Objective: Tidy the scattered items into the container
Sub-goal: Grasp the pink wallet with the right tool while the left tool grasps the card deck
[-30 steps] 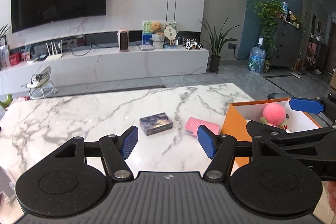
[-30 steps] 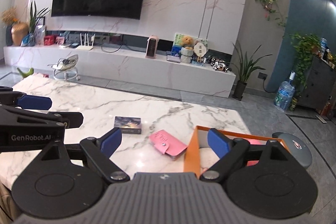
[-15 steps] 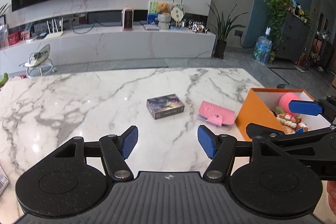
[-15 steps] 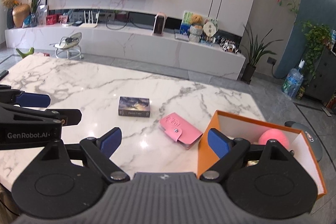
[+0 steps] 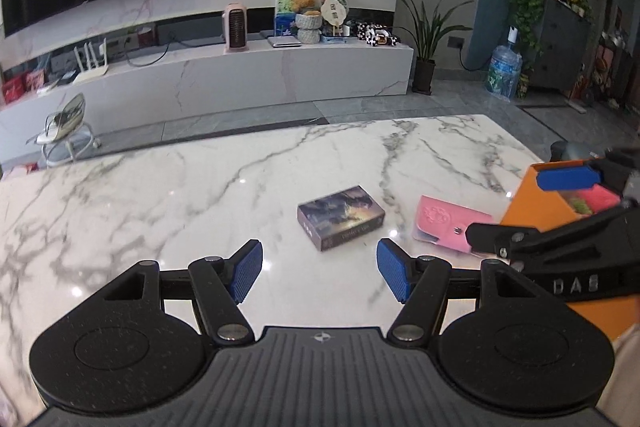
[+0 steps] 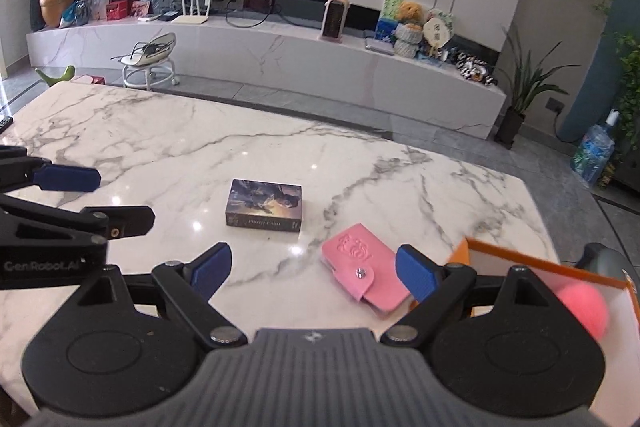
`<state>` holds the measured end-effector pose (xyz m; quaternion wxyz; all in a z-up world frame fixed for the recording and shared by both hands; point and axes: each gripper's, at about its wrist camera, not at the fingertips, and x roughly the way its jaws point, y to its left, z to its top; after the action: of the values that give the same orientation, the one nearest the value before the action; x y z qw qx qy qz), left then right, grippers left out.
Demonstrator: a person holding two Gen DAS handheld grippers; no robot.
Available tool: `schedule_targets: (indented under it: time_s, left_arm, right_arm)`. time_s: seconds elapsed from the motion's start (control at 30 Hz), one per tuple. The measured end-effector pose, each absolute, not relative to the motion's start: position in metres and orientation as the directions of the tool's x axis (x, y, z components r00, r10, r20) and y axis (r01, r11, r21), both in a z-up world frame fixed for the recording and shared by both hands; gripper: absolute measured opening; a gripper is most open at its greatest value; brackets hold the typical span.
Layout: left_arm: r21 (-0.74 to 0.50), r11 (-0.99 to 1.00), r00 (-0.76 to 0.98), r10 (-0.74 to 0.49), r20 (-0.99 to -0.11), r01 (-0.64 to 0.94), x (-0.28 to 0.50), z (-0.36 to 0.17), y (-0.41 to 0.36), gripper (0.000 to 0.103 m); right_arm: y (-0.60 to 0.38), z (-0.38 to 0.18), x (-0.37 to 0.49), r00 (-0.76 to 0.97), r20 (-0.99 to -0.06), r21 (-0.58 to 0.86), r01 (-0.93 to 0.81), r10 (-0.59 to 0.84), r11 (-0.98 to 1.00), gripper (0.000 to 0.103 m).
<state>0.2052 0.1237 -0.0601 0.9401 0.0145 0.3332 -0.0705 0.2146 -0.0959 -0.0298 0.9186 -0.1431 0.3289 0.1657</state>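
A dark card box (image 5: 341, 217) (image 6: 264, 208) lies flat on the marble table, with a pink snap wallet (image 5: 448, 227) (image 6: 365, 272) just right of it. An orange box (image 5: 532, 203) (image 6: 520, 263) stands at the right and holds a pink ball (image 6: 584, 307) among other items. My left gripper (image 5: 319, 274) is open and empty, above the table a little short of the card box. My right gripper (image 6: 312, 275) is open and empty, its right finger close over the wallet's near end.
The marble table (image 5: 160, 195) stretches far to the left. The table's far edge (image 6: 280, 111) drops to a grey floor. Each gripper shows in the other's view: the right one (image 5: 568, 215) at the right, the left one (image 6: 60, 203) at the left.
Both grippers have tilted down and moved forward toward the card box and wallet, which now sit closer and larger. Both stay open.
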Motion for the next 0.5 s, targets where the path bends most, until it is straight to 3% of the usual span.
schedule_targets:
  time_s: [0.27, 0.5]
  left_arm:
    - [0.098, 0.957, 0.767, -0.155, -0.623, 0.273, 0.255, -0.080, 0.113, 0.080]
    - [0.147, 0.919, 0.722, -0.180, -0.668, 0.365, 0.294, -0.112, 0.104, 0.080]
  right_arm:
    - [-0.106, -0.046, 0.300, 0.647, -0.731, -0.145, -0.460, 0.218, 0.876, 0.090]
    - [-0.103, -0.070, 0.360, 0.530, -0.825, -0.159, -0.547, 0.194, 0.822, 0.094]
